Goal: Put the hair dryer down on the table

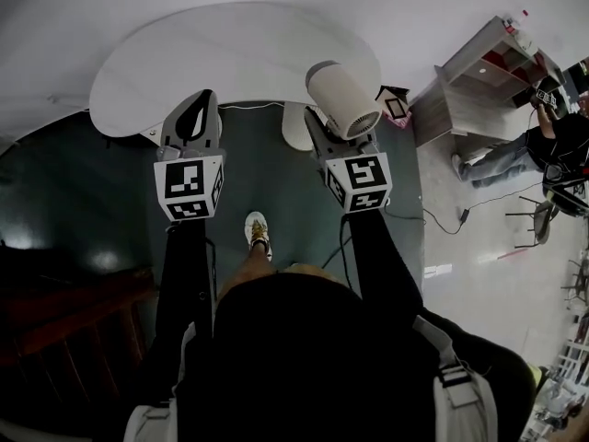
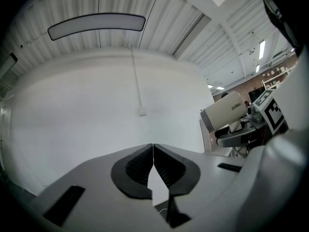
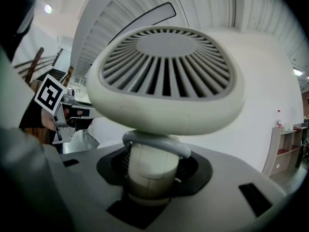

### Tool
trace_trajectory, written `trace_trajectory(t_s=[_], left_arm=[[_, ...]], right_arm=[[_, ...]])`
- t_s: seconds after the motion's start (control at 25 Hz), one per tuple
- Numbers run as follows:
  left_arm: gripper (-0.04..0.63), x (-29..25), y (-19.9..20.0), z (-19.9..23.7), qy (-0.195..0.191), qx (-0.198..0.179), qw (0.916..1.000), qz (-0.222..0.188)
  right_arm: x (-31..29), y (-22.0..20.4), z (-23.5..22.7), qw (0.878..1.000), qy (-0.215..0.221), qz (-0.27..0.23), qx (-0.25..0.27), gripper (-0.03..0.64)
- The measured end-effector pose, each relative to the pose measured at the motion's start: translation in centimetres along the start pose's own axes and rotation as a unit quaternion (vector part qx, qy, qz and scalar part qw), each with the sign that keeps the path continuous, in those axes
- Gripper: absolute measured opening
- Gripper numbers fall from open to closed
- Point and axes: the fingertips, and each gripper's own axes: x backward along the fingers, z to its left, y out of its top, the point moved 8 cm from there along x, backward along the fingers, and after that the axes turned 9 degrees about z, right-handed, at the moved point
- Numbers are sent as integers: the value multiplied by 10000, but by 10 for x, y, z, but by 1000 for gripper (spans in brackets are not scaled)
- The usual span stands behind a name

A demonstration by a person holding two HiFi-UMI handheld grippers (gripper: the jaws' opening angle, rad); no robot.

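A cream hair dryer (image 1: pixel 342 100) stands upright in my right gripper (image 1: pixel 324 129), whose jaws are shut on its handle (image 3: pixel 148 170). Its round rear grille (image 3: pixel 166 64) fills the right gripper view. In the head view the dryer's body hangs over the near right edge of the white rounded table (image 1: pixel 230 63). My left gripper (image 1: pixel 195 122) is level beside it on the left, jaws shut with nothing between them, its tips at the table's near edge. From the left gripper view the dryer (image 2: pixel 227 111) shows at the right.
A white cable (image 1: pixel 248 106) runs along the table's near edge. A wooden shelf unit (image 1: pixel 479 81) stands to the right, with a person (image 1: pixel 543 145) beyond it. Below the grippers is dark green floor (image 1: pixel 276 182) with the holder's foot (image 1: pixel 259 232).
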Motion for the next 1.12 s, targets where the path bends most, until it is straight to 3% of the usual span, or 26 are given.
trace_trajectory(t_s=[0.56, 1.12], left_arm=[[17, -85, 11, 82, -290, -170, 9994, 15], [17, -113, 4, 114, -593, -123, 9982, -40]], right_arm=[[-108, 42, -2, 9998, -145, -38, -136, 209], [-137, 52, 2, 9986, -482, 47, -203, 209]])
